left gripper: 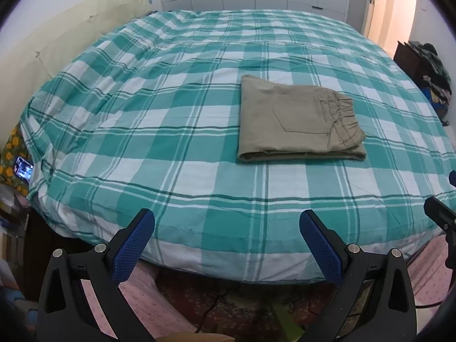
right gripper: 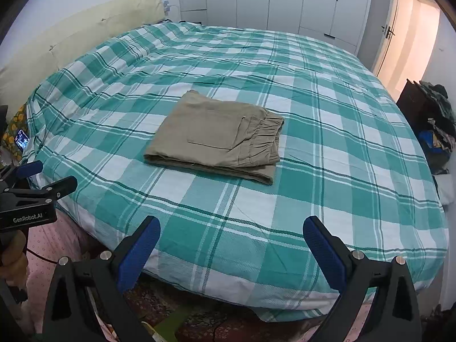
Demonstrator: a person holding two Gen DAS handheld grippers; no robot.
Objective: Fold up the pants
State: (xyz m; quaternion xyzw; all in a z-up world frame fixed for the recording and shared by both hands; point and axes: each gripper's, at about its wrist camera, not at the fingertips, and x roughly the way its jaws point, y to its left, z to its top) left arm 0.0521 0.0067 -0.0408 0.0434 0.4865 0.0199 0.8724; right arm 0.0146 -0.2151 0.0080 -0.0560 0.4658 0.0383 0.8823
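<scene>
Blue ribbed pads sit closest to each lens. Seen from its own camera, the left gripper (left gripper: pixel 226 222) has its 2 fingers spread wide with nothing between them, hanging over the near edge of the bed (left gripper: pixel 171 171). The right gripper (right gripper: pixel 231 229) is just the same: 2 fingers far apart, empty, above the bed's near edge. Neither one touches the cloth.

Well beyond both sets of fingers, the pants (left gripper: pixel 296 119) lie folded into a neat, flat rectangle on the green and white checked cover. They are khaki, with a back pocket facing up and the gathered elastic waistband at the right end of the stack. In the right wrist view the pants (right gripper: pixel 219 139) rest near the middle of the bed (right gripper: pixel 342 171), folded edge toward the camera.

White wardrobe doors (right gripper: pixel 285 0) stand behind the bed. A pile of dark clothes (right gripper: pixel 439 122) sits at the far right, beside an open door (right gripper: pixel 399 25).
</scene>
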